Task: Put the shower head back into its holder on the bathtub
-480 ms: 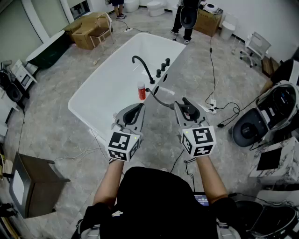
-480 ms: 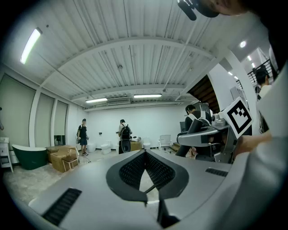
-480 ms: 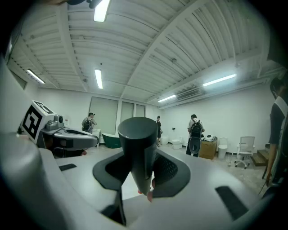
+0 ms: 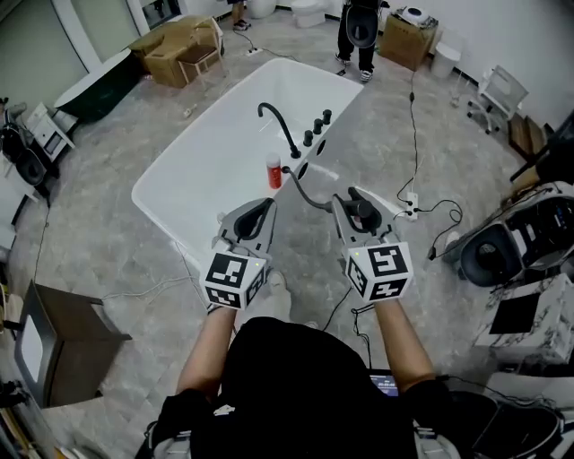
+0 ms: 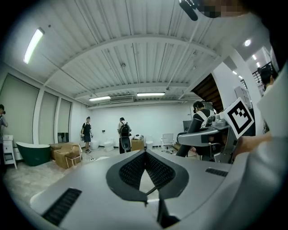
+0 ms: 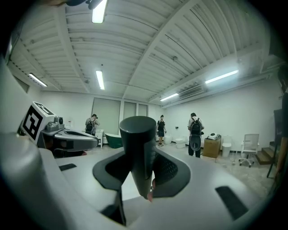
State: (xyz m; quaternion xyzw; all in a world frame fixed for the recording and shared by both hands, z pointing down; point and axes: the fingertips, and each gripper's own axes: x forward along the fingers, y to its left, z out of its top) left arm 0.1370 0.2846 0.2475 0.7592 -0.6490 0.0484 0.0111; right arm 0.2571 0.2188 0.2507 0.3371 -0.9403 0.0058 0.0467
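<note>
Grip, right side: the right gripper (image 4: 356, 215) has its jaws clamped on the black shower head (image 4: 361, 208). In the right gripper view, the cylindrical handle of the black shower head (image 6: 137, 134) runs upright between the two dark ribbed pads of the right gripper (image 6: 140, 156), and both press on it. The left gripper (image 4: 264, 209) carries nothing. The left gripper view shows its jaws (image 5: 145, 155) pressed together at the tips. Both grippers are level, side by side but apart, pointing toward the tub.

The shower head is off the tub, over the floor just near of the near right corner of the long white freestanding bathtub (image 4: 215, 161). A thin black hose (image 4: 301, 193) curves from the shower head, left and far, to the tub's right rim. On that rim, going far, are a small red bottle (image 4: 273, 172), a black gooseneck faucet (image 4: 285, 134) and a row of three black knobs (image 4: 317, 126). The holder itself cannot be made out.

Clearance: the grey marbled floor (image 4: 368, 143) is open along the tub's right edge as far as a black cable and white power strip (image 4: 408, 202). A white cable (image 4: 152, 289) lies loose on the floor near left of the tub. A round black device (image 4: 489, 255) at right is well apart. Brown cardboard boxes (image 4: 179, 49) at far left and a standing person (image 4: 359, 27) past the far end are both well clear of the rim.
</note>
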